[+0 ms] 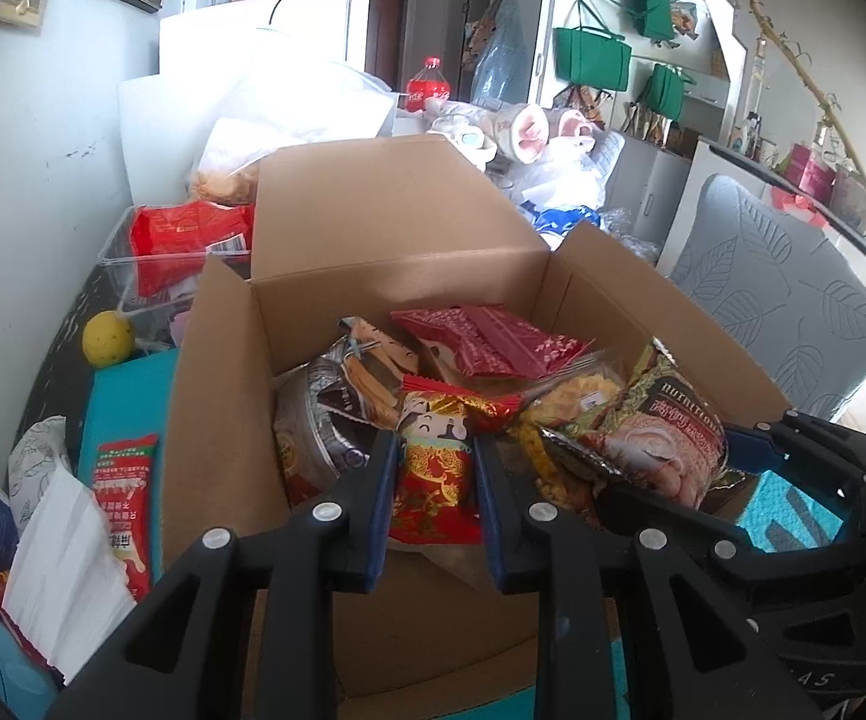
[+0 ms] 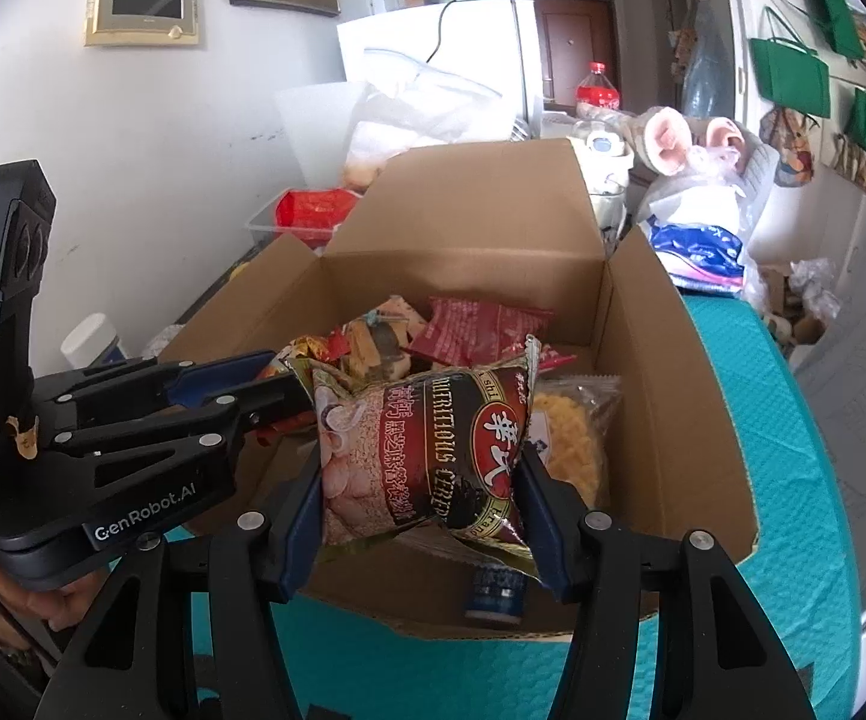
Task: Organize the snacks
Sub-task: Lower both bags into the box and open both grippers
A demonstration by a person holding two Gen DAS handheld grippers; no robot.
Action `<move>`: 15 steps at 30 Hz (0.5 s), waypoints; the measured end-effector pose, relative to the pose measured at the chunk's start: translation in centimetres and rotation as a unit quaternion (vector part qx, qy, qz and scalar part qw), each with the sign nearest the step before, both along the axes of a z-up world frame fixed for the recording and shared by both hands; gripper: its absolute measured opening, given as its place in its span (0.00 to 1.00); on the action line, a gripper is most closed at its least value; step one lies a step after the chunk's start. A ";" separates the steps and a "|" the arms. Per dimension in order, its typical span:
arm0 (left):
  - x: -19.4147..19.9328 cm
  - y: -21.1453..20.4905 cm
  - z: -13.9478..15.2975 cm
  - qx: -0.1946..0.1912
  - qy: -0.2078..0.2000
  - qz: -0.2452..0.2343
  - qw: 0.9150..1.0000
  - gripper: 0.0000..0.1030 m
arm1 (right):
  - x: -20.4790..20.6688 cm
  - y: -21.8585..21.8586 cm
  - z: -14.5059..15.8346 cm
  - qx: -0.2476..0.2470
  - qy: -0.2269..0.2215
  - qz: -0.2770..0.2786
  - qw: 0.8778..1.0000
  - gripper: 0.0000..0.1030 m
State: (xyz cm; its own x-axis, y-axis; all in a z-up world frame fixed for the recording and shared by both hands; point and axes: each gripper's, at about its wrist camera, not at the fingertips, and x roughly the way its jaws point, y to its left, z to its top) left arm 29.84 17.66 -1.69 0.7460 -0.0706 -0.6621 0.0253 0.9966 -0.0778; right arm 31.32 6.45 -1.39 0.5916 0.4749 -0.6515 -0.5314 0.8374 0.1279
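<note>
The left gripper (image 1: 436, 462) pinches a small red-and-gold snack packet (image 1: 433, 468), held upright above the near edge of the cardboard box (image 1: 384, 210). The right gripper (image 2: 417, 480) clamps a cereal bag (image 2: 426, 450), long axis across its jaws. From both tongs the box lies toward twelve o'clock, the right slightly further in

In front of you an open cardboard box (image 2: 673, 396) sits on the table (image 2: 793, 420), full of snack packets. Behind it to the left stands a clear bin (image 1: 126, 276); behind it to the right, a cola bottle (image 2: 598, 90).
</note>
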 end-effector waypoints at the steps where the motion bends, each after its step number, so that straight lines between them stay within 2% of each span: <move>1: 0.1 -0.1 -0.2 0.005 0.003 0.003 1.000 0.24 | 0.1 0.0 -0.2 -0.003 0.001 0.000 1.000 0.56; 8: 0.4 -0.4 -0.8 0.027 0.020 0.029 0.999 0.25 | 0.7 -0.2 -0.8 -0.033 0.008 0.001 0.999 0.57; 15: 0.5 -1.1 -1.0 0.047 0.043 0.037 0.997 0.25 | 0.8 -0.8 -1.0 -0.039 0.017 0.000 0.999 0.60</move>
